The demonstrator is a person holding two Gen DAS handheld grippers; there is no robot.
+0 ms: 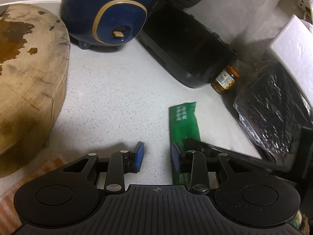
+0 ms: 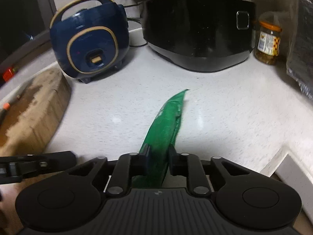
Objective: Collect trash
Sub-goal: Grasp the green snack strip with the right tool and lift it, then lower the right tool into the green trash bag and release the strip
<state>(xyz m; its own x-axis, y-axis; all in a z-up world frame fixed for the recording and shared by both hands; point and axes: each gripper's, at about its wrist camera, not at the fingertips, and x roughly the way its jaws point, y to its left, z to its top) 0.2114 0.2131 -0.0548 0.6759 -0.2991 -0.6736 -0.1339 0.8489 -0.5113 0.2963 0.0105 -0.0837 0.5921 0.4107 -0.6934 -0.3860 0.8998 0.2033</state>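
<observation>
Through my left wrist camera: my left gripper hangs released over the speckled white counter, its two blue pads well apart with only bare counter between them; one green wrapper lies ahead and to the right of that gap, its near end running behind my right-hand pad; I cannot tell whether it touches that pad; my right gripper's black finger reaches in from the right at the wrapper's near end. Far ahead stand two cookers; one navy rice cooker with gold trim, ahead to the left, and one black cooker with its lid up, ahead to the right; one glass jar with an orange lid sits just beside the black cooker's right end; one round wooden chopping block fills the left side; one dark foil bag sits to the right.

Through my right wrist camera: my right gripper is clenched on the one green wrapper, both pads pressing its near end; the wrapper stretches forward from the jaws, its far tip over the counter. Ahead to the left is the navy rice cooker; straight ahead the black cooker; the jar ahead to the right; the chopping block to the left; my left gripper's black side shows low on the left.
</observation>
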